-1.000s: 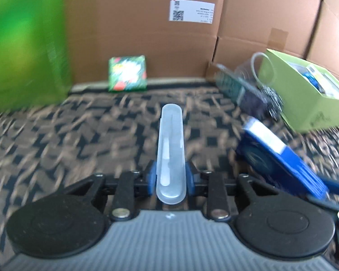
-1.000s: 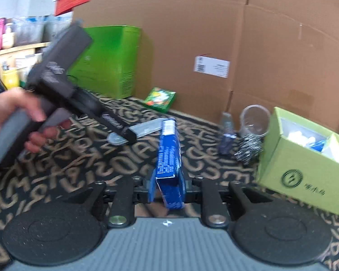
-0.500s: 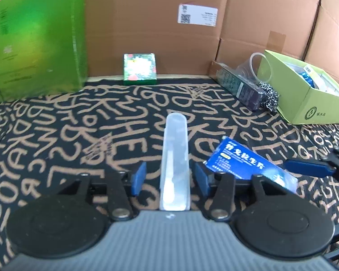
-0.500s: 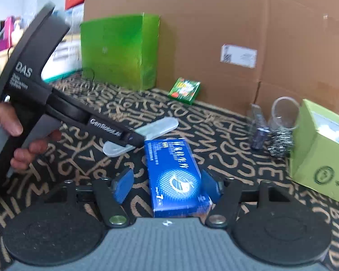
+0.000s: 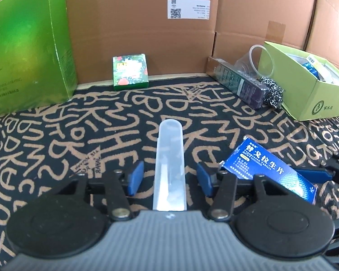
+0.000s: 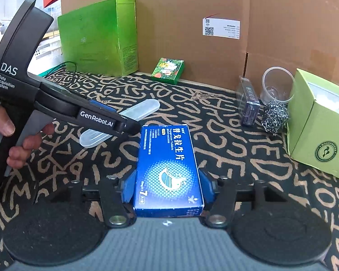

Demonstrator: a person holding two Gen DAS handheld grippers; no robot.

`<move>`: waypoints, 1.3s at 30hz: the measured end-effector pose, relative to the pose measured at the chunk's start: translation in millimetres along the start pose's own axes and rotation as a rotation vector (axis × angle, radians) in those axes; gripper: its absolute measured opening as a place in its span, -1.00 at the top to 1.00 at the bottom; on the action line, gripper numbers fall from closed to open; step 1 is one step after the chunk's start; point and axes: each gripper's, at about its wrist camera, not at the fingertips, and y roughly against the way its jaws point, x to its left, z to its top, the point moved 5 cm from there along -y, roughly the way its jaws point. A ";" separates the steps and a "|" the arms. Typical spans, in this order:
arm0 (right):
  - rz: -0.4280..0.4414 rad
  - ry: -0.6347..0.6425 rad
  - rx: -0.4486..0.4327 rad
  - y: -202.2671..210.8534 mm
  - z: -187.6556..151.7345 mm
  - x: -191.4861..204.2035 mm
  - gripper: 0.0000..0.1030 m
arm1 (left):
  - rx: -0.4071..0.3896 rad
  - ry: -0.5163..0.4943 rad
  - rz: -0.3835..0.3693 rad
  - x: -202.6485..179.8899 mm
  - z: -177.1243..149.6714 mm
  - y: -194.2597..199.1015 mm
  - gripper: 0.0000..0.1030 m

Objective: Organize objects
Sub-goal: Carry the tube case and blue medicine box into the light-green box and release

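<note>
Low in the left wrist view, your left gripper point(image 5: 169, 178) is opening; its blue pads stand clear of the frosted, round-ended plastic case point(image 5: 169, 164) lying flat between them on the letter-patterned tabletop point(image 5: 124, 122). In the right wrist view, your right gripper point(image 6: 167, 185) is closing around the glossy blue medicine box point(image 6: 168, 169), and the pads seem to touch its sides, though I can't be sure. This looks like a release-and-regrip step. Next likely calls for carrying things to the open green carton point(image 6: 316, 140) at right.
</note>
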 end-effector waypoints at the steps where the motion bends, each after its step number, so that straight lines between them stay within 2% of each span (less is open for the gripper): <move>1: -0.001 -0.005 0.000 -1.2 -0.2 0.2 -0.18 | -0.002 -0.004 0.003 -0.8 -0.4 -0.5 -0.06; 3: -0.007 -0.019 -0.001 -3.8 1.3 -0.1 -0.19 | -0.008 -0.016 0.014 -2.4 -0.8 -0.7 -0.02; 5: -0.009 -0.024 -0.004 -4.0 1.7 -0.6 -0.18 | -0.010 -0.015 0.010 -2.6 -0.4 1.0 0.41; 6: -0.008 -0.025 -0.005 -3.0 1.5 -0.5 -0.18 | -0.006 -0.009 0.010 -2.3 -0.1 2.2 0.48; 12: 0.011 -0.062 -0.029 9.3 3.4 -5.1 -0.18 | 0.002 0.016 -0.014 -8.4 0.8 14.1 0.49; 19: -0.035 -0.088 -0.128 46.1 17.3 -26.4 -0.18 | -0.097 -0.019 -0.118 -45.5 30.5 50.2 0.49; 29: -0.231 -0.160 -0.322 118.4 49.0 -102.8 -0.18 | -0.224 -0.094 -0.255 -127.1 102.6 68.8 0.48; 35: -0.375 -0.237 -0.376 142.3 55.6 -166.9 -0.18 | -0.247 -0.119 -0.287 -180.8 142.2 51.9 0.48; 39: -0.464 -0.301 -0.386 145.6 55.3 -213.4 -0.18 | -0.250 -0.139 -0.271 -209.6 162.1 31.1 0.48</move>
